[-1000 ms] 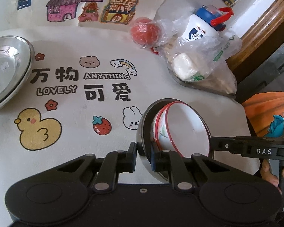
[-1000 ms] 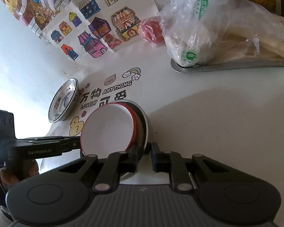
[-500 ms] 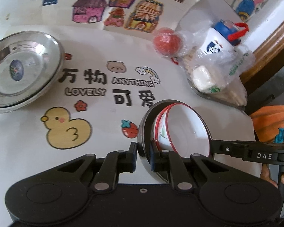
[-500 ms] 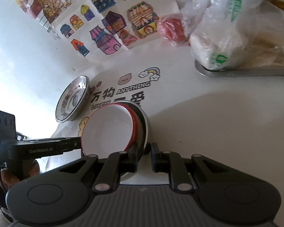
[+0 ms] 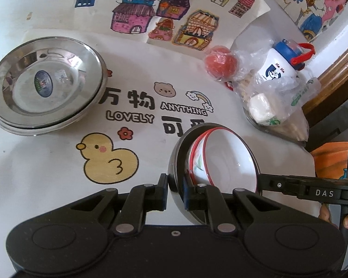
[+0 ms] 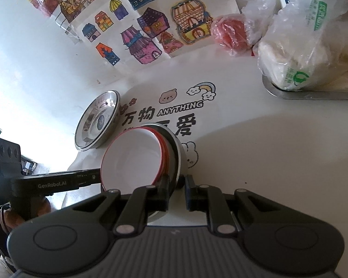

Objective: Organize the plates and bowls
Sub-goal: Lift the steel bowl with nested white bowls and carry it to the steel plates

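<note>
Both grippers hold one stack of bowls above the table: a steel bowl (image 5: 174,162) with white red-rimmed bowls (image 5: 222,159) nested inside. My left gripper (image 5: 175,191) is shut on the stack's near rim. My right gripper (image 6: 175,191) is shut on the opposite rim of the same stack (image 6: 136,159). The stack is tilted in both views. A stack of steel plates (image 5: 44,85) lies on the table at the left, also seen in the right wrist view (image 6: 96,120).
A white cartoon-printed tablecloth (image 5: 58,173) covers the table. At the right stand a bagged red ball (image 5: 220,63), a blue-lidded white bottle (image 5: 280,67) and bagged food on a steel tray (image 6: 313,95). A wall with house drawings (image 5: 150,16) is behind.
Both grippers have carried the bowl stack leftward and higher; the steel plates have come fully into the left wrist view and closer in the right wrist view. Grips unchanged.
</note>
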The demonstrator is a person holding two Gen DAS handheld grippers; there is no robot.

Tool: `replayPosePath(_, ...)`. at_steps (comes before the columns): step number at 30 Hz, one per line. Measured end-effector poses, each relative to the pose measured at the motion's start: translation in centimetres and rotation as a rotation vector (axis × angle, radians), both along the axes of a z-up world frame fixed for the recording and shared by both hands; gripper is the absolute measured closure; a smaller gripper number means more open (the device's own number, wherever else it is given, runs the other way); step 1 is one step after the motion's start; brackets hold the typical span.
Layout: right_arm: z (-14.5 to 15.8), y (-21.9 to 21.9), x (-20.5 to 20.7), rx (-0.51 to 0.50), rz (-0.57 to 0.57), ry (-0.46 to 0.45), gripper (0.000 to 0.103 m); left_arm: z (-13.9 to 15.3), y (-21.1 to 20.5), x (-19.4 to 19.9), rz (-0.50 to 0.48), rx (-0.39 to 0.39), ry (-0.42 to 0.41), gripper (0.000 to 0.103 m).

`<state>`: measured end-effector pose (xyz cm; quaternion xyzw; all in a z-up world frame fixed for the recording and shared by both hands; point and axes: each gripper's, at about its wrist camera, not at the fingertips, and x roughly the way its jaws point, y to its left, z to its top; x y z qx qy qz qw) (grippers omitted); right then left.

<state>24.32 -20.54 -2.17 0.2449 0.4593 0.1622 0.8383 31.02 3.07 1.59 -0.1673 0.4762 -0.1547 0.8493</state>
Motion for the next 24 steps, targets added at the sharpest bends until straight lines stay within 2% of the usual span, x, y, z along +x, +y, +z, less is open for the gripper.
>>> replayPosePath(24, 1.9, 2.9, 3.1, -0.009, 0.06, -0.037, 0.088, 1.4, 3.5, 0.4, 0.08, 0.002, -0.039, 0.092)
